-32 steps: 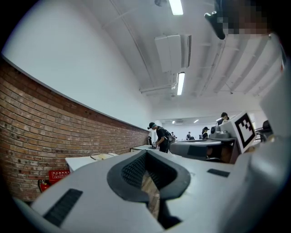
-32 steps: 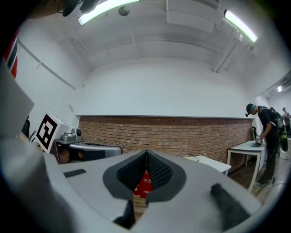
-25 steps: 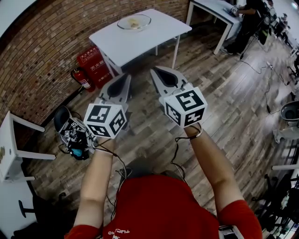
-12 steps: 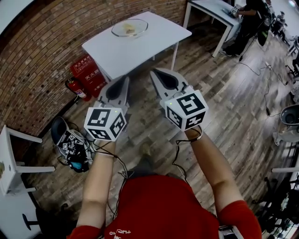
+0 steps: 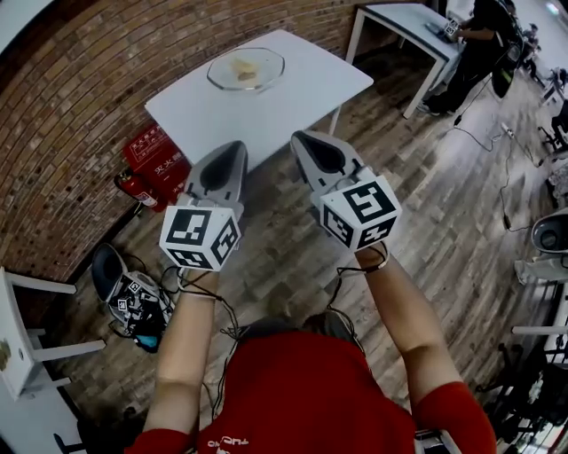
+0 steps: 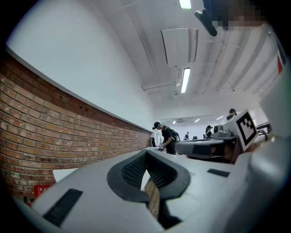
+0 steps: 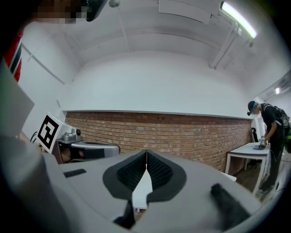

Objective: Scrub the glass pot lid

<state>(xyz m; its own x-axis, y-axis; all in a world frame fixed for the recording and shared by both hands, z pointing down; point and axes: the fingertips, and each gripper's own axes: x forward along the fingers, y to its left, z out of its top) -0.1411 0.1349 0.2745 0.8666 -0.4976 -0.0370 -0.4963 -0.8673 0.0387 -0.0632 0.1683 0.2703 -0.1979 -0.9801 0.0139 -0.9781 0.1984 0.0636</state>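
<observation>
The glass pot lid (image 5: pixel 246 69) lies upturned like a shallow bowl on the white table (image 5: pixel 293 97), with a small yellowish thing in it. My left gripper (image 5: pixel 239 145) and right gripper (image 5: pixel 301 136) are held side by side in the air, short of the table's near edge, both pointing toward it. Both are shut and hold nothing. In the left gripper view, the left gripper (image 6: pixel 146 152) shows its pads together against the brick wall and ceiling. In the right gripper view, the right gripper (image 7: pixel 146 151) is likewise shut and empty. The lid shows in neither gripper view.
A fire extinguisher (image 5: pixel 127 185) and red boxes (image 5: pixel 149 147) stand by the brick wall, left of the table. Black gear with marker tags (image 5: pixel 131 300) lies on the wooden floor, with a white stool (image 5: pixel 25 326) beside it. A person (image 5: pixel 479 40) stands at a second table (image 5: pixel 410 19) far right.
The table and lid have come nearer and lower in the head view as I move toward them. Both grippers stay shut and keep their places side by side.
</observation>
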